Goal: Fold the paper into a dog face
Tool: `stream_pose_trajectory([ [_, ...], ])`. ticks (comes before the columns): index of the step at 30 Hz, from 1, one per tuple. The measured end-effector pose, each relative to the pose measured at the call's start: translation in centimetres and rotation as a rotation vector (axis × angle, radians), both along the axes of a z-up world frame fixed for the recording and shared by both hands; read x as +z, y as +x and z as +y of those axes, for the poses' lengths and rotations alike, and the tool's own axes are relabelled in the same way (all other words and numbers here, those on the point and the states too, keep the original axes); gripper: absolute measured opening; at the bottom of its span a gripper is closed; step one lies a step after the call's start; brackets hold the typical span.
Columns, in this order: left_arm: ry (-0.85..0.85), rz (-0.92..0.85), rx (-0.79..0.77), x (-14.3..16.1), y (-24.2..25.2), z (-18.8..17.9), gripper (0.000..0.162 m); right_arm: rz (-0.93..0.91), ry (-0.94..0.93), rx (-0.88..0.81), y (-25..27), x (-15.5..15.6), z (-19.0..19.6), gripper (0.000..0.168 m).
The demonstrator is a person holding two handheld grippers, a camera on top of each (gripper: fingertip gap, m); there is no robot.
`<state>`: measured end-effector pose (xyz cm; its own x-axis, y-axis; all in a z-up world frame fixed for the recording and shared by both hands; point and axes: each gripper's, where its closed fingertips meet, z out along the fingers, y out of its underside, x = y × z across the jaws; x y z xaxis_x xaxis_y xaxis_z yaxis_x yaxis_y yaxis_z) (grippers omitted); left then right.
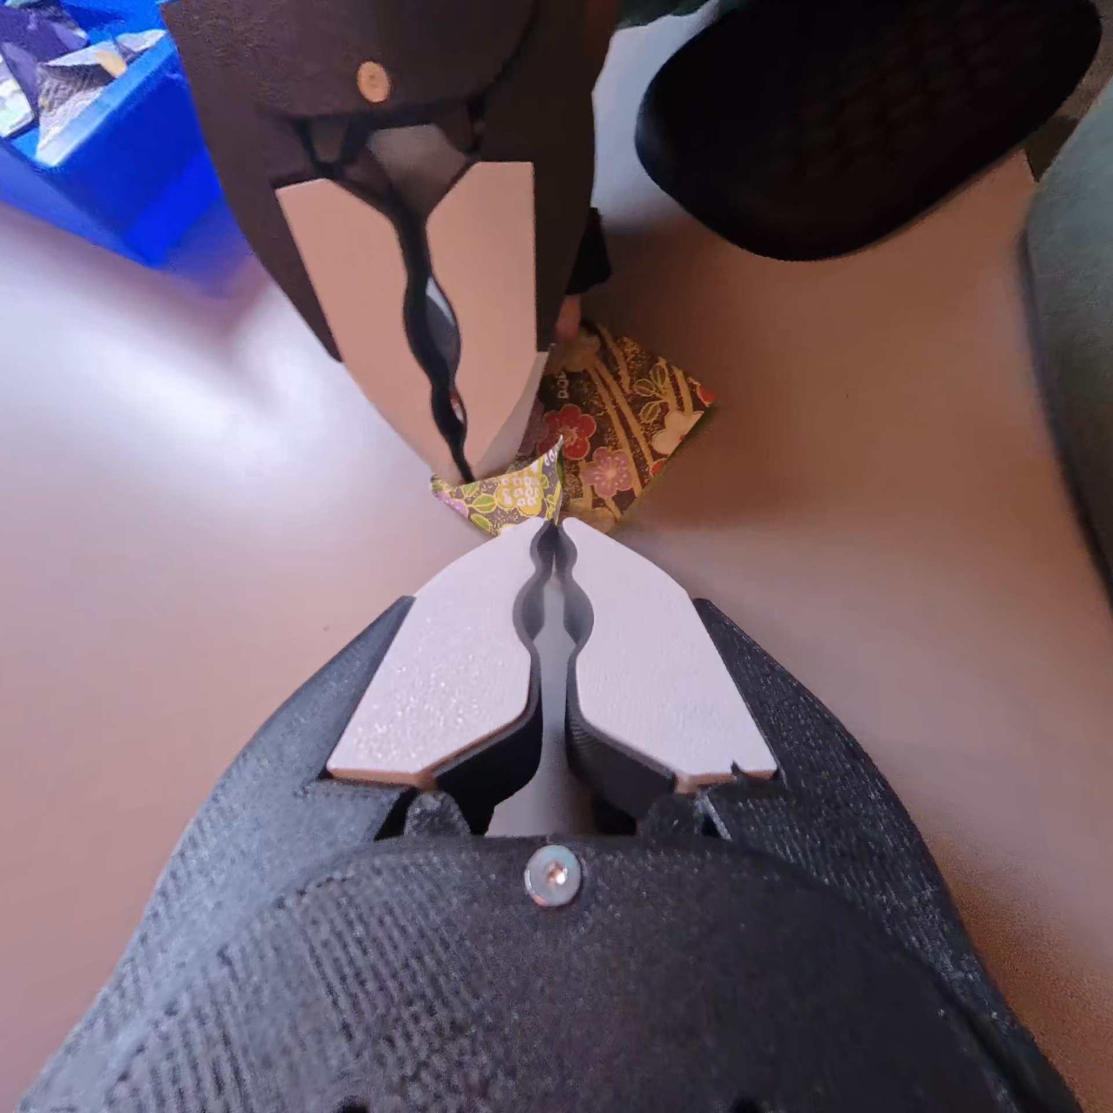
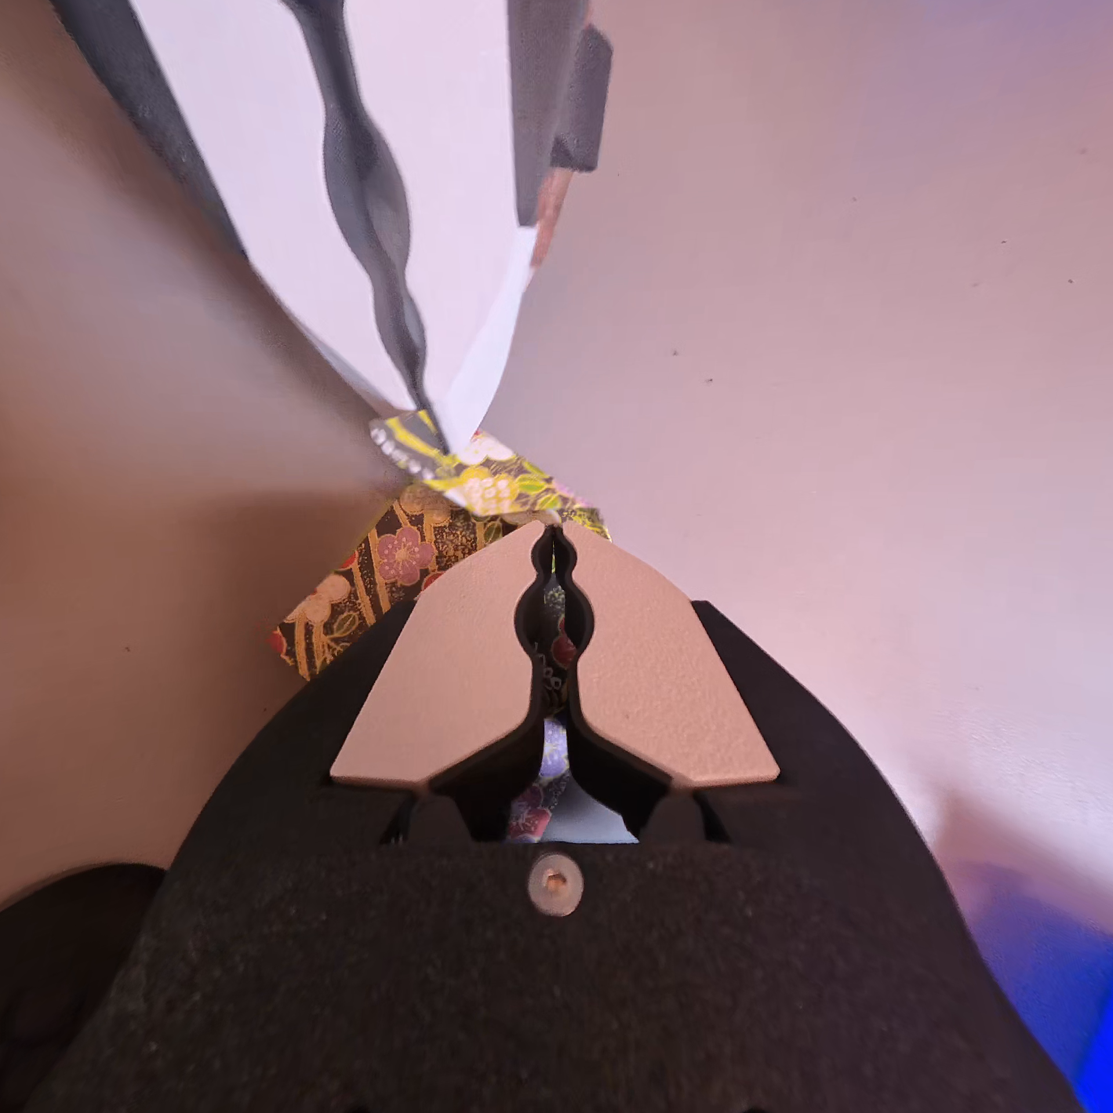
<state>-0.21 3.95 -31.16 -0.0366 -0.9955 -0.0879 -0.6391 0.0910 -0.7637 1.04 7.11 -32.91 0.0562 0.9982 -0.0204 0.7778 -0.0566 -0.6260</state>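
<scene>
A dark origami paper with flowers and gold lines (image 1: 626, 433) lies on the pale table; it also shows in the right wrist view (image 2: 385, 572). A yellow-green patterned flap (image 1: 512, 497) of it stands folded up at the near edge, also seen in the right wrist view (image 2: 494, 482). My left gripper (image 1: 555, 529) is shut, with the flap's raised edge running into its tips; it comes from the top in the right wrist view (image 2: 444, 447). My right gripper (image 2: 555, 530) is shut, over the paper; in the left wrist view (image 1: 462, 477) its tips press down behind the flap.
A blue bin (image 1: 120, 168) holding folded papers stands at the far left. A black chair seat (image 1: 843, 120) is at the far right, with a grey cushion (image 1: 1072, 391) at the right edge. A hand in a dark sleeve (image 1: 578, 283) holds the right gripper. One gripper's finger ends stand about 4 centimeters off the other's.
</scene>
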Motion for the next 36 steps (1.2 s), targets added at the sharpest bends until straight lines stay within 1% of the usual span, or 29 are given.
stream_pose_trajectory([
  [4, 0.026, 0.032, -0.023, -0.9, 0.4, -0.3, 0.000, 0.002, -0.002, -0.004, 0.0, 0.0, 0.0, 0.000],
  [8, 0.026, 0.080, -0.011, -1.6, 0.5, -0.1, 0.000, 0.001, 0.001, -0.006, 0.0, 0.0, 0.0, 0.000],
  [15, -0.030, 0.111, 0.017, -1.7, 0.5, -0.1, 0.000, -0.028, 0.006, 0.011, 0.6, 0.2, 0.2, 0.004],
  [17, -0.030, 0.116, 0.019, -1.7, 0.5, -0.1, 0.000, -0.011, -0.018, 0.010, 0.8, 0.9, 0.2, 0.000],
  [21, -0.029, 0.118, 0.019, -1.7, 0.5, -0.1, 0.000, 0.085, -0.027, -0.031, 0.1, 3.0, 0.7, 0.000],
  [23, -0.027, 0.120, 0.016, -1.7, 0.5, -0.1, 0.000, 0.099, -0.030, -0.040, -0.8, 2.7, 0.5, 0.000],
  [26, -0.024, 0.121, 0.017, -1.7, 0.5, -0.1, 0.000, 0.028, -0.017, -0.031, -1.0, 0.7, 0.3, 0.000],
  [27, -0.021, 0.121, 0.018, -1.7, 0.5, -0.1, 0.000, 0.023, -0.016, -0.033, -1.0, 0.5, 0.3, 0.000],
  [30, -0.018, 0.121, 0.017, -1.7, 0.6, -0.2, 0.000, 0.007, -0.039, -0.036, -0.8, 0.2, 0.2, 0.000],
  [34, -0.029, 0.117, 0.019, -1.7, 0.6, -0.3, 0.000, -0.008, 0.005, -0.016, -0.7, 0.0, 0.1, 0.000],
  [36, -0.075, 0.079, -0.003, -1.2, 0.7, -0.8, 0.007, -0.005, 0.008, -0.012, -0.7, 0.0, 0.1, 0.000],
])
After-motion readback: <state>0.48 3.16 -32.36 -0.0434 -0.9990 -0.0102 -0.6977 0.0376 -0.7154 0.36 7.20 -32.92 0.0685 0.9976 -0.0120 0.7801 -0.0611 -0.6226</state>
